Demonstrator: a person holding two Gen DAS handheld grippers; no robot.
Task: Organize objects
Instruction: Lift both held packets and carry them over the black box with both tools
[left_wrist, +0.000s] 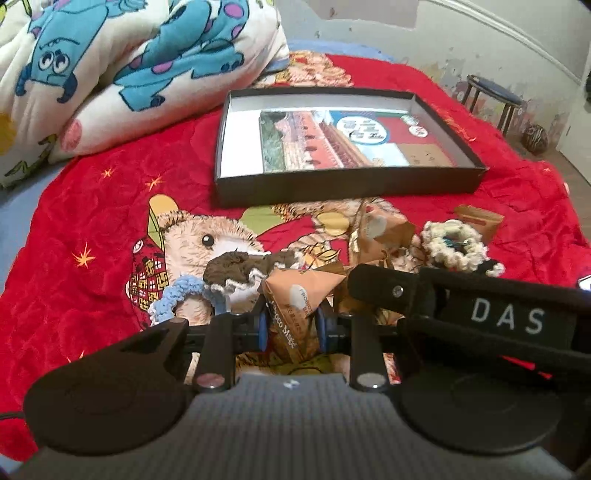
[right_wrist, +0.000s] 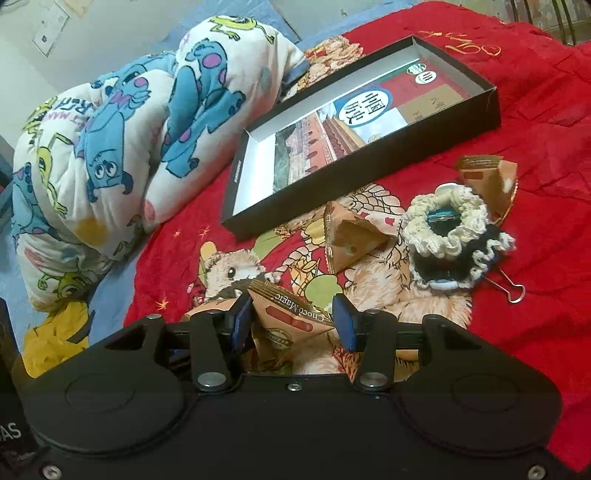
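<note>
An open black box (left_wrist: 347, 186) lies on the red blanket; it also shows in the right wrist view (right_wrist: 369, 173). My left gripper (left_wrist: 291, 326) is shut on a tan pyramid Choco Magic packet (left_wrist: 291, 314). My right gripper (right_wrist: 291, 321) stands open around another Choco Magic packet (right_wrist: 291, 314), pads beside it. More tan packets (right_wrist: 351, 236) (right_wrist: 487, 177) lie ahead. A cream scrunchie (right_wrist: 443, 218) sits on a black one (right_wrist: 458, 266). A brown scrunchie (left_wrist: 232, 269) and a blue one (left_wrist: 177, 295) lie left of the left gripper.
A rolled cartoon quilt (right_wrist: 129, 129) lies along the left, also in the left wrist view (left_wrist: 122, 66). A binder clip (right_wrist: 513, 290) lies by the black scrunchie. A stool (left_wrist: 495, 99) stands beyond the bed. The right gripper's body (left_wrist: 480, 306) crosses the left view.
</note>
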